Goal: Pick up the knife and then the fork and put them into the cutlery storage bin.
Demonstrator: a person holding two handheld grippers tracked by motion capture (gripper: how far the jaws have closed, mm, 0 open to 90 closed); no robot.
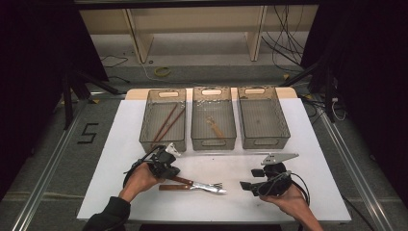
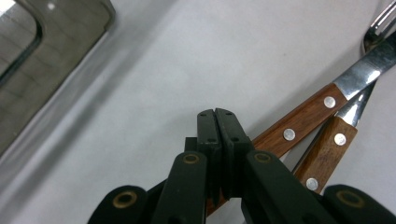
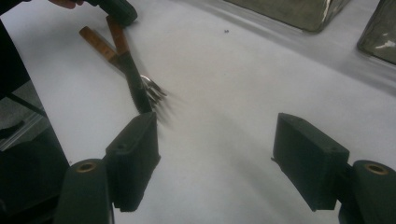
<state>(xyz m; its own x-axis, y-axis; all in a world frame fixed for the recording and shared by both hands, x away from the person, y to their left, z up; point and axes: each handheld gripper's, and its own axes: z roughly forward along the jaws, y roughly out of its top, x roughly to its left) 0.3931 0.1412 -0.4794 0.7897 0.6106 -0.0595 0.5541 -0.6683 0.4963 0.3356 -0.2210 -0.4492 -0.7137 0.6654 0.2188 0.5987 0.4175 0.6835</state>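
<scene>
Two hand-held grippers are resting on the white desk [image 1: 144, 130]: left hand-held gripper [image 2: 217, 116] is clamping a wooden-handled fork [image 2: 299, 128]; right hand-held gripper [image 3: 215, 163] is sitting apart, empty.

Three wire-mesh bins on a white-topped table, with workshop clutter behind.

A row of three grey rectangular mesh baskets stands along the far edge of the white table top [image 1: 125, 139]: the left basket [image 1: 146, 130] holds a pair of long brown wooden chopsticks [image 1: 168, 122] lying aslant, the middle basket [image 1: 197, 132] holds a small pale wooden utensil [image 1: 215, 127], the right basket [image 1: 284, 126] has a bare floor. Beyond, black cables [image 1: 284, 48] trail across the grey floor near a yellow ring [image 1: 162, 72]; a black "5" mark [image 1: 87, 133] sits at left.
</scene>
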